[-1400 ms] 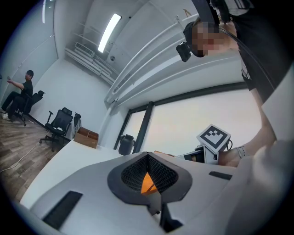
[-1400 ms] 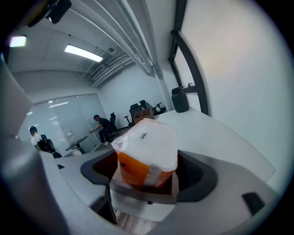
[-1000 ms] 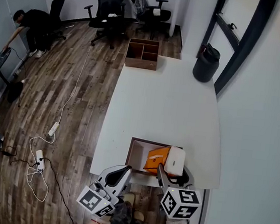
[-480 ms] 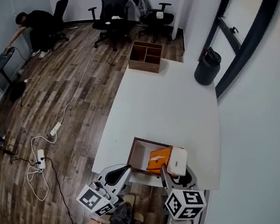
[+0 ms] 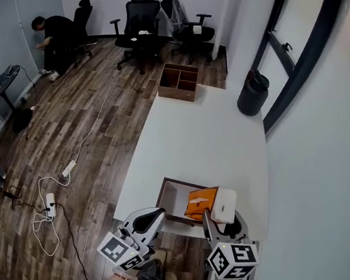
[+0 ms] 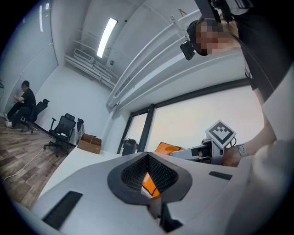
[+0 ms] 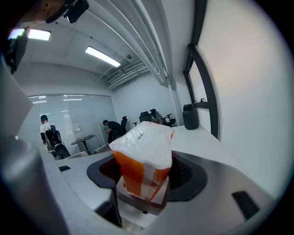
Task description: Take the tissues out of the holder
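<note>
Right gripper [image 5: 219, 216] has risen a little since the earlier frame, carrying the tissue pack [image 5: 202, 203]. Its jaws have just closed slightly and are now clamped on the pack's sides.

White table [image 5: 207, 134], with the wooden holder [image 5: 171, 200] at its near edge. The pack is over the holder's right side and tipped up, its long axis running away along the right jaws. Its low end looks not yet clear of the rim, so the way out is likely up.

Left gripper [image 5: 153, 216] is just beside the holder's near-left corner, jaws together and empty.
</note>
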Tool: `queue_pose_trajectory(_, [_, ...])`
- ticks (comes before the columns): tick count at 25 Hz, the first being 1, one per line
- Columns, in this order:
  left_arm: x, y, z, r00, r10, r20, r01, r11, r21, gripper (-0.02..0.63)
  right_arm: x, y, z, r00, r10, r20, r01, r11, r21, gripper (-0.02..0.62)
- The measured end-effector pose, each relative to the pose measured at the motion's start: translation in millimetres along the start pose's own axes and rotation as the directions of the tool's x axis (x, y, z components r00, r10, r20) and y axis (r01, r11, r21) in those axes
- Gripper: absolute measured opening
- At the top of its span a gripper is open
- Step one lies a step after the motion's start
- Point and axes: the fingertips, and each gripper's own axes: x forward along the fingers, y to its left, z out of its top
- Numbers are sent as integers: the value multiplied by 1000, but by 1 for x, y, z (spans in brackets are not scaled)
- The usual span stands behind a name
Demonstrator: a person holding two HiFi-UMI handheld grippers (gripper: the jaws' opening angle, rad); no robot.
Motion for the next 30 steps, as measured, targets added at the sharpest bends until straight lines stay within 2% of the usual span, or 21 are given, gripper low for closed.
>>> queue_pose_trajectory(12, [9,-16,12,1000,-29,11,29,1000,6,0,-16,13,35,996,39,81,-36,999,-33,279])
queue_pose_trajectory(30, [26,-36,37,996,-70,53,68,997,44,0,-33,29,69,985,85,150,-73,993,-88,279])
